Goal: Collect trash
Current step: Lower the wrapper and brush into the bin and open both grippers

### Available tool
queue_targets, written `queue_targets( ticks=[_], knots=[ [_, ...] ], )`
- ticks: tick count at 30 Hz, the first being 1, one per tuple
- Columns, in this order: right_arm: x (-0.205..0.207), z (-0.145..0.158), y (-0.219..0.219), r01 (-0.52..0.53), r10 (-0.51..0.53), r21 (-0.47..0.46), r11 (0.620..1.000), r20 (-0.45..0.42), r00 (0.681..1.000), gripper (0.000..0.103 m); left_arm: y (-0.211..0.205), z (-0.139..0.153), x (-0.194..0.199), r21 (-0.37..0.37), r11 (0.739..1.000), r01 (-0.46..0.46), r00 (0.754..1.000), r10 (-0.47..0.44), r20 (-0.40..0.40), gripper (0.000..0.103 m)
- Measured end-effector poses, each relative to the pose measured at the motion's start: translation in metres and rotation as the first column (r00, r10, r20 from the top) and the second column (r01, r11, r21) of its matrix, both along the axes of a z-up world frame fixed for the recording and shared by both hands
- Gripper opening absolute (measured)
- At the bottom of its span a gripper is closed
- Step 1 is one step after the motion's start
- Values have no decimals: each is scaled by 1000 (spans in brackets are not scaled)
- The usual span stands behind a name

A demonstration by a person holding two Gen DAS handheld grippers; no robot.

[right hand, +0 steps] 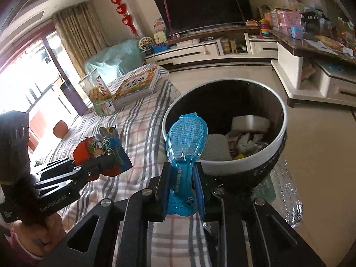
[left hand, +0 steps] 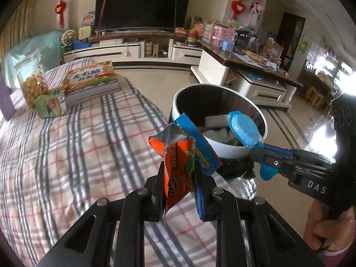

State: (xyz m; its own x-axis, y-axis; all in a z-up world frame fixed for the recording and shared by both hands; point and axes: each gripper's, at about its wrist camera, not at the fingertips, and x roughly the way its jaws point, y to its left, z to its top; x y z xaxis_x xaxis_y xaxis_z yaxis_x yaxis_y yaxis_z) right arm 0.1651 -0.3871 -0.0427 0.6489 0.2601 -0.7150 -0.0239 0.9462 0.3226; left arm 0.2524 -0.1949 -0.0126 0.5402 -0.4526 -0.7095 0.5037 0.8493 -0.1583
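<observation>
Left gripper, lower centre: clamped on an orange-and-blue snack wrapper, long axis upright, torn mouth up, clear of the checked tablecloth.

Right gripper, lower centre: closed on a blue blister pack, rounded end up toward the frame top, by the rim of the trash bin; both apparently positioned for dropping.

A checked cloth is spread over the table. At its far end (left side) are set a book, a snack jar and a small green carton — all close together.
</observation>
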Motion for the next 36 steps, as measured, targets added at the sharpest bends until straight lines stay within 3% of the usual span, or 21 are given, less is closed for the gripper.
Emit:
queue_targets(
  ticks=[15,36],
  knots=[
    [2,5,-28,45,-46,29,999,13,999,20,-26,9,2,8,999,37,999,-37,22,20],
    [37,2,-55,94,-93,31,995,-12,996,20,-66,11,32,41,997,68,997,-69,30,20]
  ],
)
